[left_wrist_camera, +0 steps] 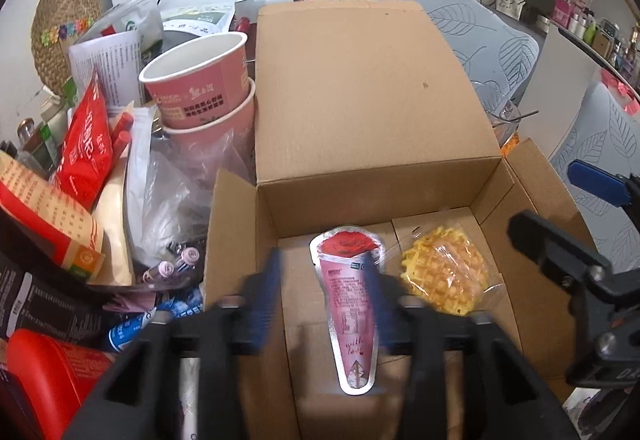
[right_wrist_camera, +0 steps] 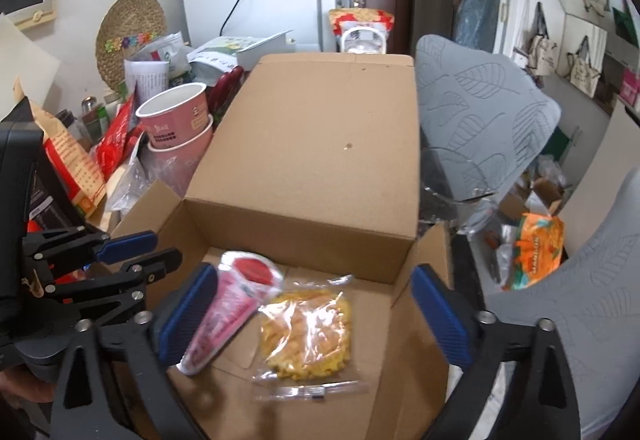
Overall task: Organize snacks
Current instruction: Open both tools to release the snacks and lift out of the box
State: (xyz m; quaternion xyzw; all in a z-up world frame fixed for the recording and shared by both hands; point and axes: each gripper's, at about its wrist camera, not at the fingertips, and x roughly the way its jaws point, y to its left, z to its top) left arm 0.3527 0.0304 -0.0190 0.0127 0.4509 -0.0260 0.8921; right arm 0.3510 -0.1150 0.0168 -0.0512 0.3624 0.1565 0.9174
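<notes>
Snacks are partly sorted already — two lie flat on the floor of the open brown cardboard box (right_wrist_camera: 304, 160): a cone-shaped pink foil packet with a red rose print (left_wrist_camera: 348, 304) and, just beside it, a golden waffle in clear plastic wrap (right_wrist_camera: 308, 328). Their edges look to be touching or nearly so; I cannot tell which.

My judgement is that the job is at an early stage. A large heap remains outside the box on its left, including two stacked pink paper cups (left_wrist_camera: 200, 88), a red foil pouch with white lettering (left_wrist_camera: 86, 144) and small bottles with lilac caps (left_wrist_camera: 180, 260) under clear plastic. An orange printed snack bag (right_wrist_camera: 536, 252) lies well apart on the right.

The left gripper (left_wrist_camera: 326, 300) hovers over the box with its blue pads spread either side of the pink packet, not clamping it. The right gripper (right_wrist_camera: 312, 316) is also spread wide and empty above the waffle.

The left gripper's fingers are motion-blurred, the near box wall is hidden behind both grippers, and much of the heap is buried or cut off — its full contents cannot be counted.
</notes>
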